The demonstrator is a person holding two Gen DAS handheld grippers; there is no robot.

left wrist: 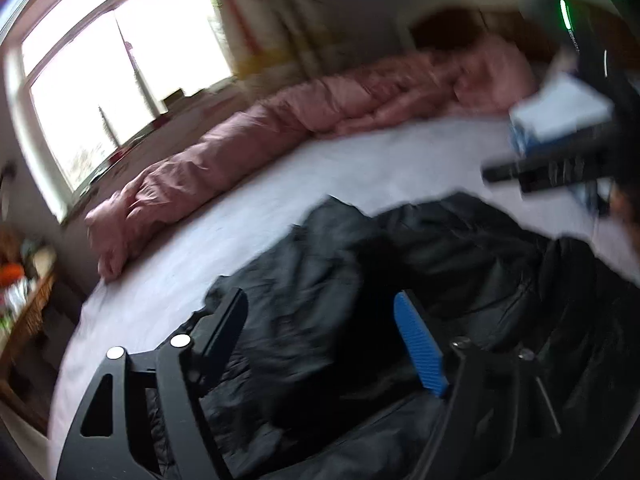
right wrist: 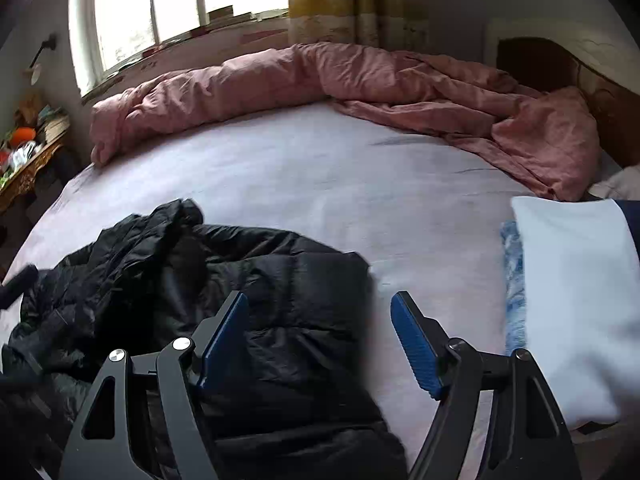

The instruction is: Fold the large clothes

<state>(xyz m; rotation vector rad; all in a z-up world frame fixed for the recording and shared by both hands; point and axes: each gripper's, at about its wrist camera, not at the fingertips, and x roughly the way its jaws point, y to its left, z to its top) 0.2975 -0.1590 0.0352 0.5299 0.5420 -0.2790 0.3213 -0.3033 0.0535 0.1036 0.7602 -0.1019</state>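
Observation:
A black puffer jacket lies crumpled on the pale bed sheet. My left gripper hovers over the jacket's middle, jaws wide apart, with nothing pinched between the pads; this view is motion-blurred. In the right wrist view the jacket fills the lower left, with its quilted right edge beneath the jaws. My right gripper stands open over that edge, and its blue pads are clear of the fabric. The right gripper's black body shows at the upper right of the left wrist view.
A rumpled pink duvet runs along the far side of the bed under the window. A white pillow lies at the right. A cluttered wooden side table stands at the left. Bare sheet lies beyond the jacket.

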